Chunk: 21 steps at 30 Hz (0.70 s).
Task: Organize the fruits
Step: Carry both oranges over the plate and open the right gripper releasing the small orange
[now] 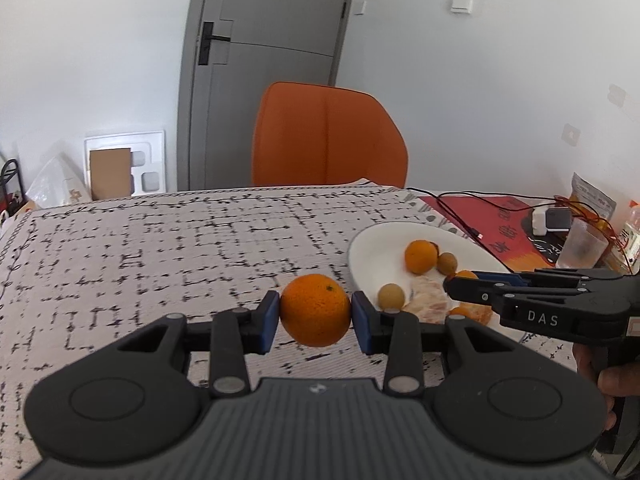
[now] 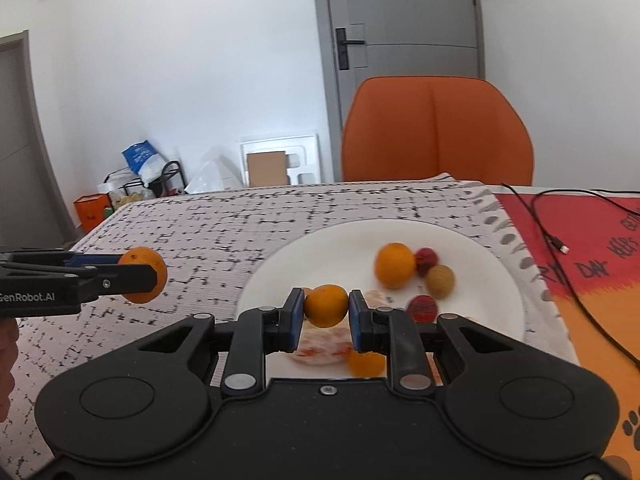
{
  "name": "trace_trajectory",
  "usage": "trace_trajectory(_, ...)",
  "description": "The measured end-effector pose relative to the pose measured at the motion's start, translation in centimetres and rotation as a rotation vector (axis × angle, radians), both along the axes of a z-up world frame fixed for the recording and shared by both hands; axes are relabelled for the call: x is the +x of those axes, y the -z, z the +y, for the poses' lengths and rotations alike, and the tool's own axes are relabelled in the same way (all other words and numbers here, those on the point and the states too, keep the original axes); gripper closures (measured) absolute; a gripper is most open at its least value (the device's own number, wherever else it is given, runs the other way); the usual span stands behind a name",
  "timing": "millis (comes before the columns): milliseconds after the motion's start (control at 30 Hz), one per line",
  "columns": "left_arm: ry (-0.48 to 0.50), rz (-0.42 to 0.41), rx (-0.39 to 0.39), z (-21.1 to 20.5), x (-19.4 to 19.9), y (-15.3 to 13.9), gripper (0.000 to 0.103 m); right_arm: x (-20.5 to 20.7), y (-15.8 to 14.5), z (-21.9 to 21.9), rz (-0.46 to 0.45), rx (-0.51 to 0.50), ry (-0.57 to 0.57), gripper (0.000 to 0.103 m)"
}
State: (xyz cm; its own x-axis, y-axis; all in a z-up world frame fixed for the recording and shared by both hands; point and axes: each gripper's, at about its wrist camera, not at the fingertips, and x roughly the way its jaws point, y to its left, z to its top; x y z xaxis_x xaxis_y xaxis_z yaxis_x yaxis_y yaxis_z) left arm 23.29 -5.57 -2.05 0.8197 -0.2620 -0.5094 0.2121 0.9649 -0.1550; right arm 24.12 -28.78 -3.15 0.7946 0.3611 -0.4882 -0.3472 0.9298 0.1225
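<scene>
Left gripper: my blue fingers squeeze a big orange from both sides. I hold it up over the counter, just left of the plate.

Right gripper: my fingers here pinch a small orange. It hangs over the plate's near half.

Plate: white and round. From the left camera it sits at 3 o'clock from the big orange.

Fruit on the plate: one loose orange at 1 o'clock from my small orange. A red fruit touches its right side. A tan round fruit sits just beside that. Another red fruit lies at 3 o'clock, close to my right fingers. A peeled fruit lies under my fingers, blurry.

Counter cloth: white with black lines.

Red mat: at 3 o'clock past the plate, with a black cable on it.

Orange chair: at 12 o'clock, behind the counter.

Door: grey, behind the chair.
</scene>
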Motion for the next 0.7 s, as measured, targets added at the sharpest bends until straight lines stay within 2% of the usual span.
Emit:
trace_trajectory(133, 0.02, 0.002, 0.006, -1.0, 0.4, 0.0, 0.066, 0.2, 0.2, -1.2, -0.006, 0.01, 0.036, 0.079)
trace_trajectory(167, 0.023, 0.003, 0.007, -1.2, 0.5, 0.0, 0.066, 0.1, 0.3, -1.5, -0.014, 0.011, 0.045, 0.074)
trace_trajectory(567, 0.084, 0.003, 0.018, -4.1, 1.4, 0.1, 0.066, -1.0, 0.5, -3.7, 0.001, 0.037, 0.079, 0.073)
trace_trajectory(700, 0.106, 0.006, 0.019, -5.0, 1.5, 0.2, 0.065, -1.4, 0.5, -4.2, 0.002, 0.045, 0.085, 0.07)
